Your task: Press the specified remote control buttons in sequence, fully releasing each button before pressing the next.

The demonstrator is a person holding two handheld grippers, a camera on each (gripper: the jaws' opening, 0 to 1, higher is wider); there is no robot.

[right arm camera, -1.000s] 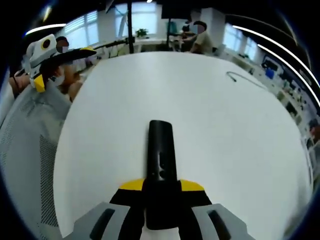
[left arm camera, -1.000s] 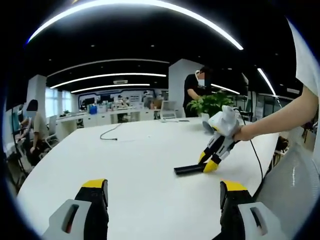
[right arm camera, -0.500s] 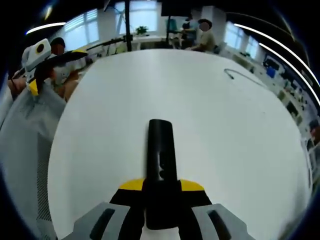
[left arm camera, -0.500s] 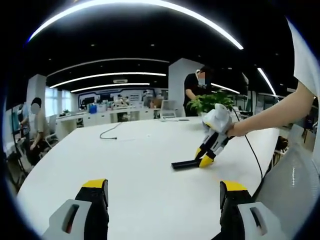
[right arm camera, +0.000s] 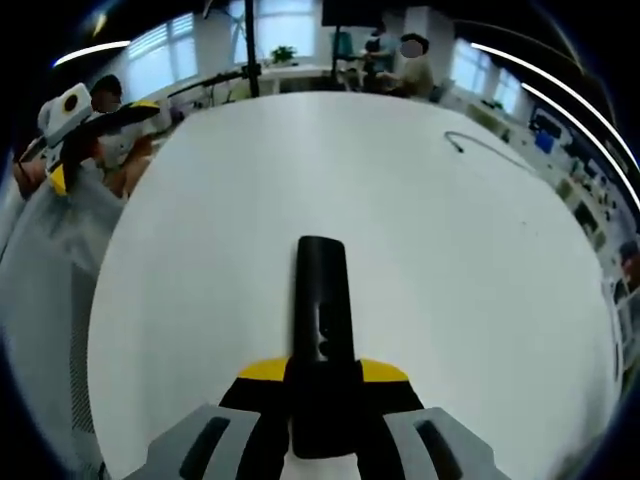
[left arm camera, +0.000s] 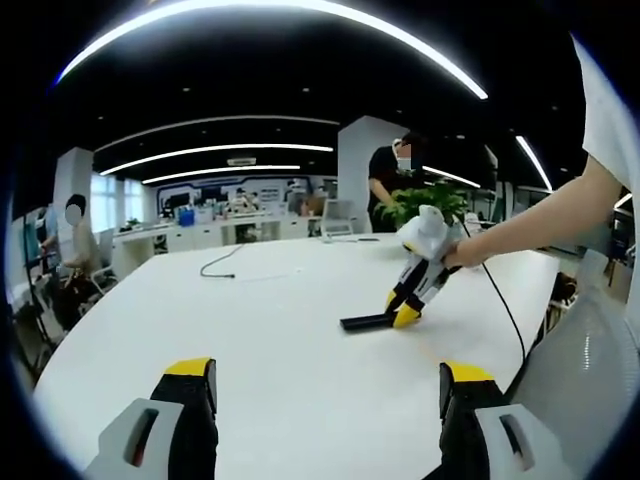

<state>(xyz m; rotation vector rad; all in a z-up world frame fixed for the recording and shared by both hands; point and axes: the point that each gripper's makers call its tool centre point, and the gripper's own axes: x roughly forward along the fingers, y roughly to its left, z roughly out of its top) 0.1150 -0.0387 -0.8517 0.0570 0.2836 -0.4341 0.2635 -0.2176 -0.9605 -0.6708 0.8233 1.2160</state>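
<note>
Black plastic remote [right arm camera: 322, 310] is clamped by its near end in the right gripper [right arm camera: 322, 385], nose out over the white table [right arm camera: 450, 260]; from the left gripper view it sits low at the tabletop, far side. Left gripper [left arm camera: 325, 400]: jaws wide apart, nothing between. Remote looks light, stiff, smooth, so prob. slippery. Hold the bare tail end, keep buttons uncovered for pressing.

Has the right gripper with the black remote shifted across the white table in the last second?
Yes. In the left gripper view, the right gripper and black remote have slid left and farther along the white table, nearer the potted plant.
</note>
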